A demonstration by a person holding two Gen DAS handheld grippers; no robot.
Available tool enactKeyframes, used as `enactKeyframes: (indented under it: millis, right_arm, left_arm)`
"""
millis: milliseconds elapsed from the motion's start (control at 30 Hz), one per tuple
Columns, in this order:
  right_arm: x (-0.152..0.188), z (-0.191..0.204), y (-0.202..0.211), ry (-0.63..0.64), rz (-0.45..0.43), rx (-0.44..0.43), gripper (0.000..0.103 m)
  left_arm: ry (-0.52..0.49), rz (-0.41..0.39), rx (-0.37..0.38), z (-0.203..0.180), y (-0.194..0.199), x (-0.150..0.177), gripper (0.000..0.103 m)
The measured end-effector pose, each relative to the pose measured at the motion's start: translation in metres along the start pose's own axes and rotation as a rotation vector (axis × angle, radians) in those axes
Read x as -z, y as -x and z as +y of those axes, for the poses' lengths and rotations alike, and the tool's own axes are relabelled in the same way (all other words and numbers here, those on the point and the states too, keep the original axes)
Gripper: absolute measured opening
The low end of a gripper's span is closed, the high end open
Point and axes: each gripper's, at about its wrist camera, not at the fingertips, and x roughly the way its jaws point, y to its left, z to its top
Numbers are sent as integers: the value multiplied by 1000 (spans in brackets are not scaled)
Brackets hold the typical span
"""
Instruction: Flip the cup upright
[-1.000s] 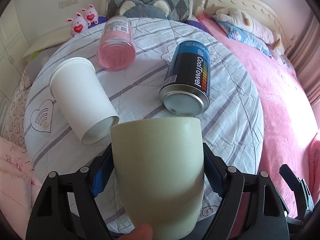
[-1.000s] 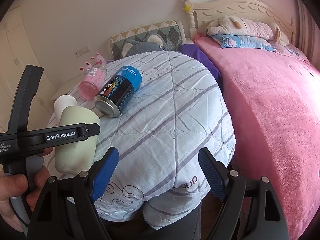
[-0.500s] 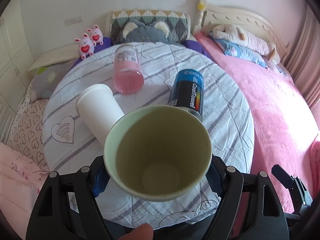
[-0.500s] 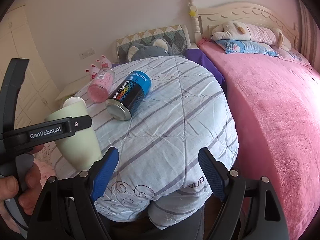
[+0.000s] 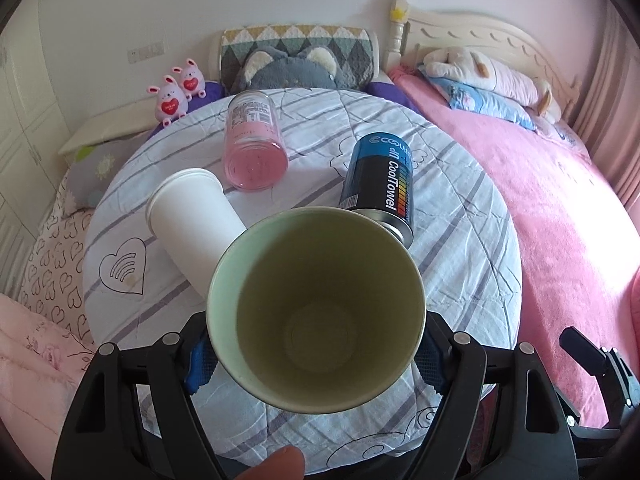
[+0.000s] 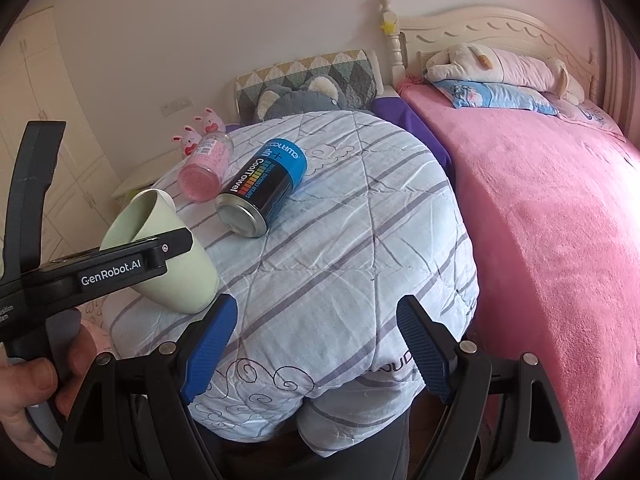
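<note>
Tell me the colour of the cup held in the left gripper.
Pale green cup; the right wrist view shows its outside best.

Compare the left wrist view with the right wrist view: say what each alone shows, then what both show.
Left wrist only: the inside of the green cup, empty to its bottom, and most of the white paper cup lying behind it.
Right wrist only: the green cup's outer wall, tilted above the quilt, and the right gripper open and empty.
Both: the CoolTowel can and pink jar lying down.
</note>
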Motion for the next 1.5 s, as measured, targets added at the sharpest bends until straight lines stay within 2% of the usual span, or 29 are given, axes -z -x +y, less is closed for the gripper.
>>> enactKeyframes:
  millis: [100,200,433,600,733,900,1033,1233,1500]
  right_arm:
    - [0,-1,0,-2,-1,-1,83]
    - [0,0,1,-2,-2,-5,83]
    - [-1,2,5,2,-13,-4,83]
    - [-6,8,15,8,-42,-6,83]
    - [-11,19,36,22,-116,-23,83]
    - [-18,41,69,61,-229,-22,83]
    - [-19,58,86,101,-273,-24,83]
    - [-6,81,90,162,-263,-46,83]
    - [17,107,75,216,-199,-78,83]
  left_arm:
    - [-9,2,-14,-2,2,0,82]
    - [-17,-28,-19,-2,10,-2,97]
    - [-25,-53,-30,-1,20,-7,98]
    - [-35,-94,-40,1,43,-5,98]
    - [-46,-155,-68,6,75,-1,102]
    - [-41,-217,-113,18,112,11,103]
    - [-18,-248,-152,33,137,25,103]
    - [28,-258,-230,59,158,51,103]
    - [83,-221,-276,83,162,82,103]
